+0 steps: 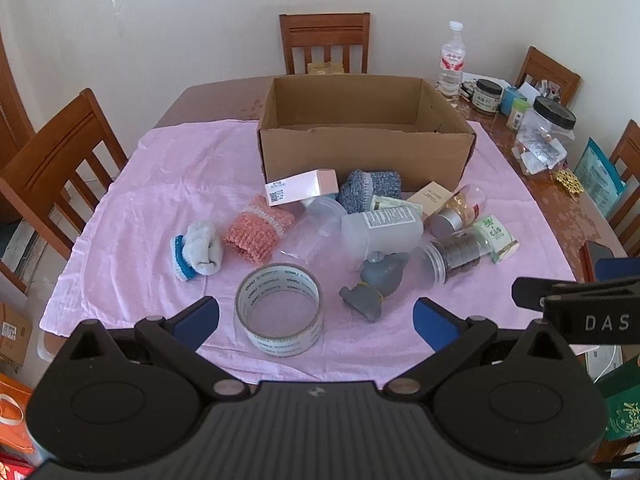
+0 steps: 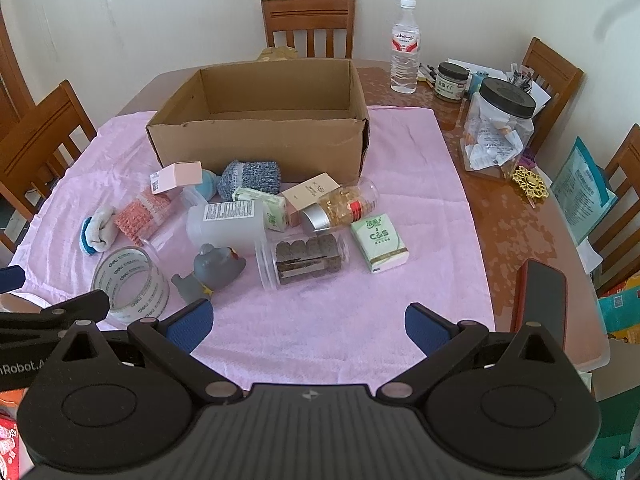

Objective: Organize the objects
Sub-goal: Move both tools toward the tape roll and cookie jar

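Note:
An open cardboard box (image 1: 364, 152) (image 2: 256, 148) stands empty at the back of a pink cloth (image 1: 168, 184) (image 2: 400, 200). In front lies a pile: a clear tape roll (image 1: 280, 312) (image 2: 130, 284), a grey toy (image 1: 378, 280) (image 2: 212, 270), a white bottle (image 1: 384, 228) (image 2: 228, 224), a jar of dark discs (image 1: 452, 256) (image 2: 304, 258), a green tissue pack (image 2: 380, 242), rolled socks (image 1: 260, 228) (image 1: 198, 250) and a pink carton (image 1: 302, 186). My left gripper (image 1: 316, 320) is open just before the tape roll. My right gripper (image 2: 308, 326) is open over bare cloth near the front edge.
A water bottle (image 2: 405, 46), a small jar (image 2: 452, 82) and a big black-lidded jar (image 2: 498, 128) stand on the bare table at the right. A red-edged phone (image 2: 540, 304) lies at the front right. Wooden chairs (image 1: 324, 42) surround the table.

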A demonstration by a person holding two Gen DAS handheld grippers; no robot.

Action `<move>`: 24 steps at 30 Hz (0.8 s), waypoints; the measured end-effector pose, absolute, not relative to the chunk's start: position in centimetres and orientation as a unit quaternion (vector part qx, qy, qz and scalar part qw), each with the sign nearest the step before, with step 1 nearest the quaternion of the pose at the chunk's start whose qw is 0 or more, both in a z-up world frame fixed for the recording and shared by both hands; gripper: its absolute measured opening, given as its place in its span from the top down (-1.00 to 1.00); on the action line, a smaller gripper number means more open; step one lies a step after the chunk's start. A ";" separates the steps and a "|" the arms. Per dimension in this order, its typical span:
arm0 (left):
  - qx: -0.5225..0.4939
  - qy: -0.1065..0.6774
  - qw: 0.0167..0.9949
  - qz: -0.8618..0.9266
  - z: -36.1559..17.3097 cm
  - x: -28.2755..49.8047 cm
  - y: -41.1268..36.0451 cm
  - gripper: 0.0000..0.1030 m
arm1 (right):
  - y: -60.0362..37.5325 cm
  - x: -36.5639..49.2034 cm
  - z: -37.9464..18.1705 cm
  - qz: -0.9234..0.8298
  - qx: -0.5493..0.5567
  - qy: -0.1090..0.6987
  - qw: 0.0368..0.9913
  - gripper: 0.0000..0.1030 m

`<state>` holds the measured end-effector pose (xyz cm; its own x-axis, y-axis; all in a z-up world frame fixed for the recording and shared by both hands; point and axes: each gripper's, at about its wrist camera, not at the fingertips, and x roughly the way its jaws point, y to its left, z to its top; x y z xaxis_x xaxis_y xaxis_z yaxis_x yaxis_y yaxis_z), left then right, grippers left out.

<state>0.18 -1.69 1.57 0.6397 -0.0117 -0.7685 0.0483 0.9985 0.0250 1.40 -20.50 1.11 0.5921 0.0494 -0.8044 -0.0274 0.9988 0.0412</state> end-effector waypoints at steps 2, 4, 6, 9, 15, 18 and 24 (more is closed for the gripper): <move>0.023 0.424 0.905 -0.022 1.5 0.4 -1.7 -0.99 | -20.5 1.5 1.1 0.021 0.012 0.451 0.892 -1.00; 0.023 0.421 0.906 -0.027 1.3 0.5 -1.6 -0.99 | -20.5 1.5 1.1 0.017 0.013 0.449 0.893 -1.00; 0.023 0.421 0.906 -0.033 1.0 0.6 -1.5 -0.99 | -20.6 1.6 1.2 0.016 0.018 0.446 0.895 -1.00; 0.028 0.420 0.906 -0.043 0.6 0.8 -1.4 -0.99 | -20.6 1.6 1.2 0.013 0.022 0.443 0.896 -1.00; 0.035 0.424 0.903 -0.060 -0.8 0.9 -0.6 -0.99 | -20.6 1.7 0.7 0.007 0.025 0.437 0.899 -1.00; 0.033 0.432 0.899 -0.067 -1.6 1.2 0.1 -0.99 | -20.5 1.7 0.4 0.005 0.024 0.436 0.900 -1.00; 0.044 0.429 0.898 -0.088 -3.3 1.5 1.2 -0.99 | -20.0 2.2 -1.8 0.006 0.014 0.434 0.901 -1.00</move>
